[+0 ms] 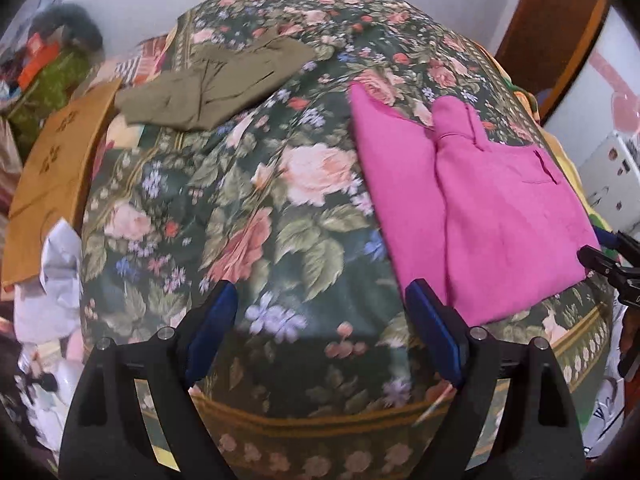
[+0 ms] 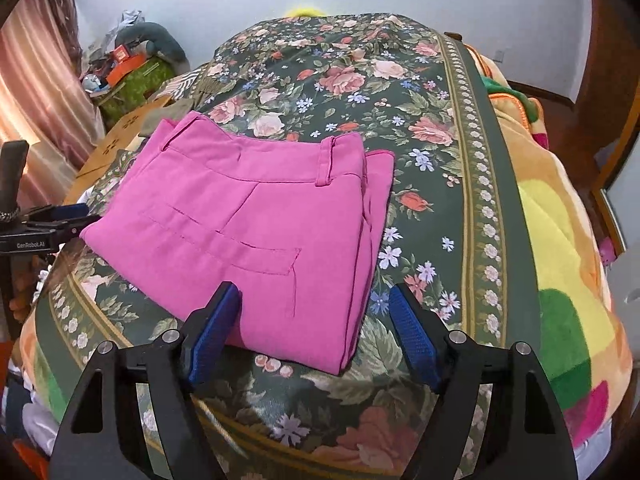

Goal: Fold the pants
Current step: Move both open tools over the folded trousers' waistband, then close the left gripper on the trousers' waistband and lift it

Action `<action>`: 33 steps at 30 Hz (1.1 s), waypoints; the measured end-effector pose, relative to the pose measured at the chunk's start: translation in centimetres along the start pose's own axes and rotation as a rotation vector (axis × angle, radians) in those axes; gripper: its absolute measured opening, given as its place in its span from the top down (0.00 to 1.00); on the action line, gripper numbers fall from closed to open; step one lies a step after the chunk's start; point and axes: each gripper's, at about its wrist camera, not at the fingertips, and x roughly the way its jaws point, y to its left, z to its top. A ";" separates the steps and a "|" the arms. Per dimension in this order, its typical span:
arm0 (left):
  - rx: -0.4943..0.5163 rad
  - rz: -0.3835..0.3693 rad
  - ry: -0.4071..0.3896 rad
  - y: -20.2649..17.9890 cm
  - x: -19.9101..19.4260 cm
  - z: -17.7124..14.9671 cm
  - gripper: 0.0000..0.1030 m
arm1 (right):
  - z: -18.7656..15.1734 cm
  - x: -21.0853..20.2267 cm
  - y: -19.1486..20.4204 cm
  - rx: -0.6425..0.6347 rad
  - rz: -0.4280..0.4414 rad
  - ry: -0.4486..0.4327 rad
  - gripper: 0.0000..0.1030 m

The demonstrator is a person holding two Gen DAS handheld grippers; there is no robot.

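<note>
Folded pink pants (image 2: 248, 220) lie flat on the floral bed cover (image 2: 400, 92), waistband at the far side. My right gripper (image 2: 313, 294) hovers open over their near corner, the cloth showing between its blue pads without being pinched. In the left wrist view the pink pants (image 1: 492, 208) are at the right. My left gripper (image 1: 322, 290) stands open above bare floral cover (image 1: 260, 200), its right finger just beside the pants' left edge. The right gripper's tip (image 1: 600, 260) shows at the pants' right corner. The left gripper (image 2: 60, 216) is at the left edge of the right wrist view.
Folded olive-green pants (image 1: 216, 84) rest at the far left of the bed. A cardboard box (image 1: 60, 168) and white bags (image 1: 56, 280) sit off the left side, with a clutter pile (image 2: 132, 64) behind. A bright blanket (image 2: 560, 240) lines the right edge.
</note>
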 end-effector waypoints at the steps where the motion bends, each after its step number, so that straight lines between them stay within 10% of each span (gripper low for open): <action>1: -0.002 0.015 0.003 0.2 0.0 0.0 0.15 | -0.1 -0.2 0.0 -0.001 -0.003 -0.001 0.28; 6: 0.012 0.061 -0.044 0.5 -1.7 0.9 0.15 | 0.2 -1.5 -0.3 -0.013 -0.031 -0.018 0.32; 17: 0.064 -0.089 -0.151 -4.0 -3.3 7.6 0.17 | 4.6 -1.9 -1.6 -0.023 -0.019 -0.114 0.44; 33: 0.115 -0.207 -0.010 -8.6 4.9 10.3 0.75 | 7.2 4.8 -3.8 0.017 0.078 -0.039 0.80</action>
